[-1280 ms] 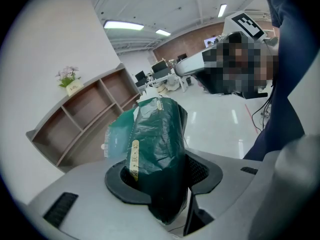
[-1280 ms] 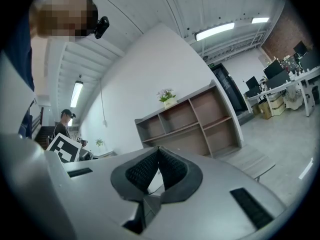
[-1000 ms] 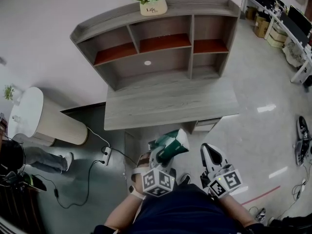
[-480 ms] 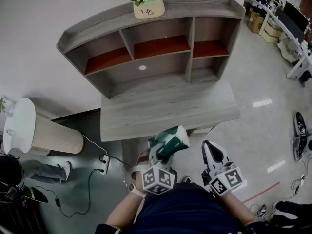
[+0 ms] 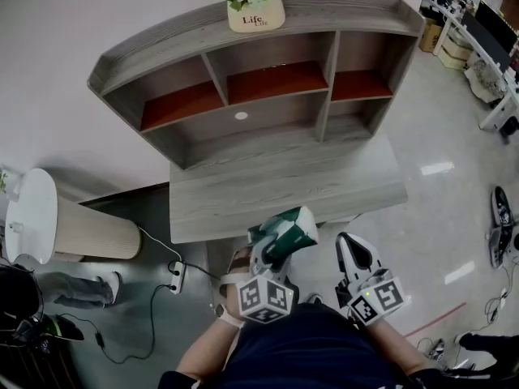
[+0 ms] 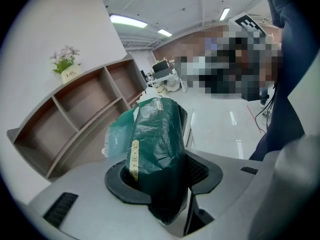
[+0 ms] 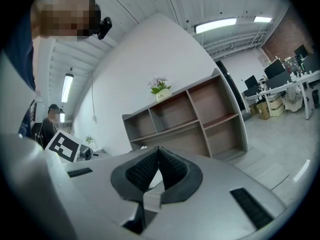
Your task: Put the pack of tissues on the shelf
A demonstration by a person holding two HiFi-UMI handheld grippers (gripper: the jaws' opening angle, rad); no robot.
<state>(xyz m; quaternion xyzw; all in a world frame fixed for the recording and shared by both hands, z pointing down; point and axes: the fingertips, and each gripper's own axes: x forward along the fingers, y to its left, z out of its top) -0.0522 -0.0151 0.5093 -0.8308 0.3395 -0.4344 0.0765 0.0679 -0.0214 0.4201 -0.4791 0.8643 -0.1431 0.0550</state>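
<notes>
Left gripper view showed the left gripper [image 6: 162,163] with its jaws partly apart and clamped on the dark green, crinkled plastic pack of tissues [image 6: 156,129]. The black ribbed pads [image 6: 202,170] pressed the pack's lower part from both sides. Most of the pack stood out beyond the fingertips, with a yellow strip running down its side. The pack hung in the air in front of the grey wooden shelf unit with reddish-brown boards [image 5: 268,83], well apart from it. From the head view it showed against the near edge of the grey wooden desk top [image 5: 243,197] that lay below the shelf unit. A cream pot of pink flowers [image 5: 255,10] stood on top of the shelf unit. The right gripper [image 7: 158,153] was just beside the left one, a little farther from the shelf unit than the pack. Its jaws were closed together at the tips with nothing between them.
</notes>
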